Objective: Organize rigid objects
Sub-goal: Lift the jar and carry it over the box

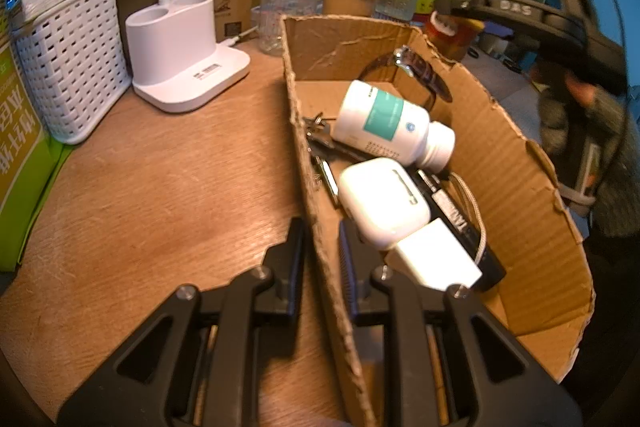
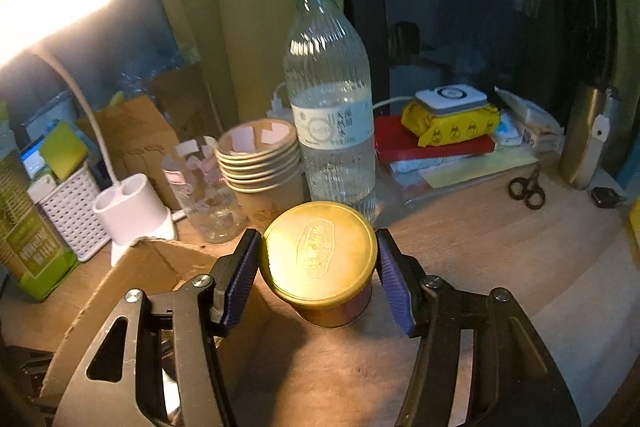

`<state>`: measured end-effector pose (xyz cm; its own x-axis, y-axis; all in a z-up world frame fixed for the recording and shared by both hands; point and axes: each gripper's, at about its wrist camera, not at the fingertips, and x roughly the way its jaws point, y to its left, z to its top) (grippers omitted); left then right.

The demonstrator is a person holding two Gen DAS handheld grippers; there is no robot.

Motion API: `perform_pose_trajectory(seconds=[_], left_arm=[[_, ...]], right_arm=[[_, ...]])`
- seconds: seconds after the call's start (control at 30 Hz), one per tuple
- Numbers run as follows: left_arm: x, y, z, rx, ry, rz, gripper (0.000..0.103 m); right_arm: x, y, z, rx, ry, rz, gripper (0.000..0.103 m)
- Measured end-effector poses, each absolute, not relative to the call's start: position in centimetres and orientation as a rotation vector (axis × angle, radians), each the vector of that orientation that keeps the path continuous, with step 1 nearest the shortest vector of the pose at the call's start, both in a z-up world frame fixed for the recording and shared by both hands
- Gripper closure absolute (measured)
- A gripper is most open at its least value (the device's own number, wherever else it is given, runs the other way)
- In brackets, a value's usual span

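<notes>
A torn cardboard box [image 1: 512, 163] stands on the wooden table. In it lie a white pill bottle with a teal label [image 1: 388, 123], a white earbud case [image 1: 380, 203], a white charger cube [image 1: 436, 259], keys [image 1: 320, 139] and sunglasses [image 1: 420, 71]. My left gripper [image 1: 320, 231] is shut on the box's left wall, one finger inside and one outside. My right gripper [image 2: 318, 255] is shut on a round can with a gold lid [image 2: 316, 267], both pads against its sides, just right of the box's corner [image 2: 152, 267]. From the left wrist view, that right gripper [image 1: 520, 15] hangs beyond the box's far corner.
Behind the can stand a water bottle [image 2: 332, 107], stacked paper cups [image 2: 260, 155] and a clear jar [image 2: 204, 187]. A white lamp base [image 1: 188, 55], a white basket [image 1: 72, 67] and a green carton [image 2: 32, 247] line the left. Scissors [image 2: 528, 187] and a stack of books [image 2: 432, 147] lie right.
</notes>
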<state>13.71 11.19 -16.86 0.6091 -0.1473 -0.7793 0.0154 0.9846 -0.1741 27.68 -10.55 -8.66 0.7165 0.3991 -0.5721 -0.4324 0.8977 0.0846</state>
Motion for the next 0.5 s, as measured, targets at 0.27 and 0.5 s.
perform_pose_trajectory(seconds=[0.27,0.5], left_arm=[[13.7,11.2,-16.9,-0.155,0.912,-0.094,0.084],[13.7,11.2,-16.9,-0.155,0.912,-0.094,0.084]], right_arm=[[23.6,-10.8,-6.3,-0.059,0.551,0.501,0.042],[20.2,-10.5,-5.0,-0.067,0.516,0.55,0.042]])
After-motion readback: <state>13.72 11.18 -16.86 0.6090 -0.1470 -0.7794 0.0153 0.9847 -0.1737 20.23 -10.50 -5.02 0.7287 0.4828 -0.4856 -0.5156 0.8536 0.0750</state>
